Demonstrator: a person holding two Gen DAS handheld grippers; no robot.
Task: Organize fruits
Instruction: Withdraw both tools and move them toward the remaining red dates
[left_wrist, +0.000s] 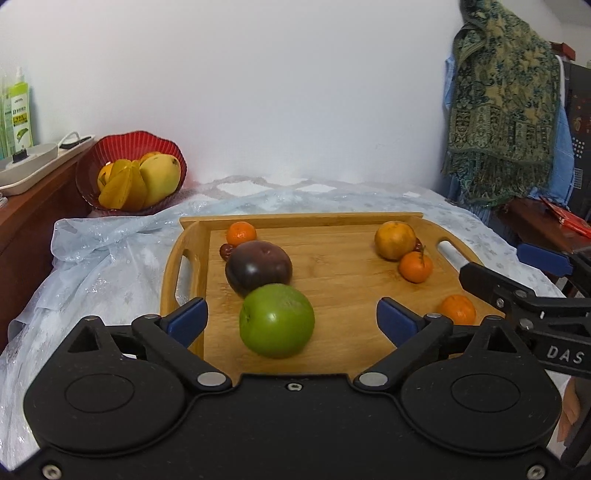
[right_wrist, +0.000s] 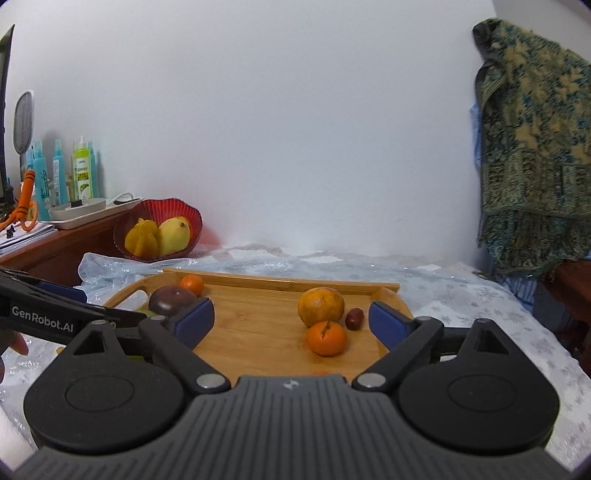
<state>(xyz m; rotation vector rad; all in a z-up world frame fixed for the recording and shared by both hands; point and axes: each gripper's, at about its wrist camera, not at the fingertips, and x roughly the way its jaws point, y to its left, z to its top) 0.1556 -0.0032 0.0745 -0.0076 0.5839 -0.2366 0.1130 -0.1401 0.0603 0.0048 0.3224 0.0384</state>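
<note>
A wooden tray (left_wrist: 332, 291) lies on the cloth-covered table. My left gripper (left_wrist: 291, 319) is open, and a green apple (left_wrist: 277, 321) sits on the tray between its blue pads, untouched. Behind the apple are a dark purple fruit (left_wrist: 258, 269), a small orange (left_wrist: 241, 233) and a red date (left_wrist: 225, 251). My right gripper (right_wrist: 291, 321) is open over the tray's (right_wrist: 251, 317) right half. A large orange (right_wrist: 320, 306), a tangerine (right_wrist: 327, 338) and a date (right_wrist: 354, 318) lie ahead of its pads. Another tangerine (left_wrist: 457, 309) lies near the tray's right front.
A red bowl (left_wrist: 129, 173) holding a mango and starfruit stands at the back left beside a wooden shelf (right_wrist: 55, 243) with bottles and a white tray. A patterned cloth (left_wrist: 506, 110) hangs at the right. The wall is close behind the table.
</note>
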